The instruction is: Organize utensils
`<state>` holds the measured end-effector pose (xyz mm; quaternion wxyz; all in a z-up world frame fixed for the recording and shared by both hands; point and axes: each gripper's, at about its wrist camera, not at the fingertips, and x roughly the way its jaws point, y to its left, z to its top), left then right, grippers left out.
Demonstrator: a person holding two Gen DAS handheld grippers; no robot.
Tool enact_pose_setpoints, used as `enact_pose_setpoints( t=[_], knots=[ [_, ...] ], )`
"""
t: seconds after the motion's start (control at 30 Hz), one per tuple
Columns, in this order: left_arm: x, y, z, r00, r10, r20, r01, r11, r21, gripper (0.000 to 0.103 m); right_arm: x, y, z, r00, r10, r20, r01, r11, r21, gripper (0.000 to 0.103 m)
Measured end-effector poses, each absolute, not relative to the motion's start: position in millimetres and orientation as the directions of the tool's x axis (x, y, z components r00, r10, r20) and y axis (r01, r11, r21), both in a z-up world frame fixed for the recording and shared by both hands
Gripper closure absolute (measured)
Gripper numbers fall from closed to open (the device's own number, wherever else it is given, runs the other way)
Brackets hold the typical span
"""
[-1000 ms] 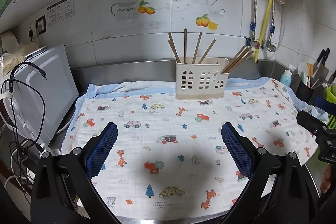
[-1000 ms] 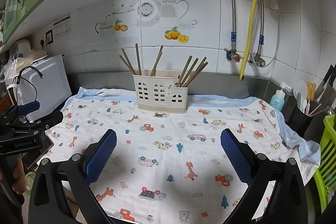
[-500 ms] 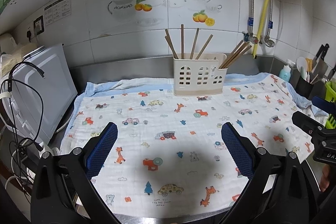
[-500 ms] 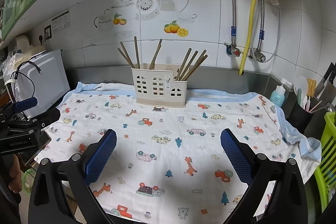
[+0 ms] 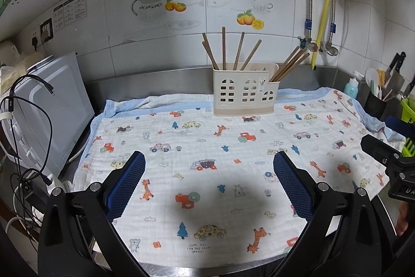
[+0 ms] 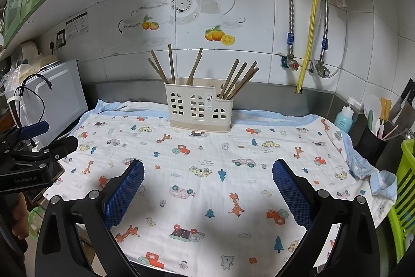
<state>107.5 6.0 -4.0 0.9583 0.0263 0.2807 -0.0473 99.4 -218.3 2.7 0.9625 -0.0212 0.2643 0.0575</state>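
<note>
A cream plastic utensil holder [image 5: 245, 92] stands at the back of the patterned cloth [image 5: 207, 142]; it also shows in the right wrist view [image 6: 199, 108]. Several brown chopsticks [image 5: 233, 51] stand in its left part and several more [image 5: 290, 64] lean right from its right part. My left gripper [image 5: 208, 168] is open and empty over the cloth's near half. My right gripper [image 6: 207, 173] is open and empty, also over the near half. Each gripper shows at the edge of the other's view: the right one [image 5: 389, 157], the left one [image 6: 33, 147].
A white microwave [image 5: 44, 108] with dangling black cables stands at the left. A black utensil pot [image 6: 373, 144], a blue bottle [image 6: 343, 118] and a green rack [image 6: 404, 186] stand at the right. Pipes [image 6: 311, 22] run down the tiled wall.
Both grippers have drawn back and up from the holder, which now looks a little smaller and lower. Both stay open and empty.
</note>
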Motion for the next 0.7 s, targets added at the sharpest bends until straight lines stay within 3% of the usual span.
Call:
enact_pose_setpoints(
  t=[0.7],
  knots=[
    [107.8,4.8,-6.7,0.833,-0.074,-0.548,0.107,0.994,0.029,0.005,100.0,-214.5,1.0,0.849,0.106,-0.517,-0.133,0.991,-0.015,0.007]
  ],
)
